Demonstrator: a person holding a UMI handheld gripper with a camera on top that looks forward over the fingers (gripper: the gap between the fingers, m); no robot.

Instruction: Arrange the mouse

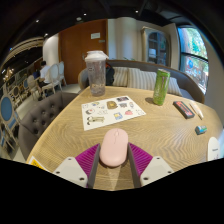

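A pale pink mouse (113, 147) lies lengthwise between my gripper's (113, 152) two fingers, over the round wooden table (70, 135). Its rear half sits between the magenta pads (87, 160), and both pads touch its sides with no gap showing. Its front end reaches a little beyond the fingertips. I cannot tell whether the mouse rests on the table or is held just above it.
Beyond the mouse lies a white sheet with coloured pictures (111, 111). A clear lidded tumbler (96, 72) stands at the far left and a green bottle (160, 85) at the far right. A dark case (184, 109) and small white items (200, 129) lie to the right. A grey sofa (35, 112) curves round the table.
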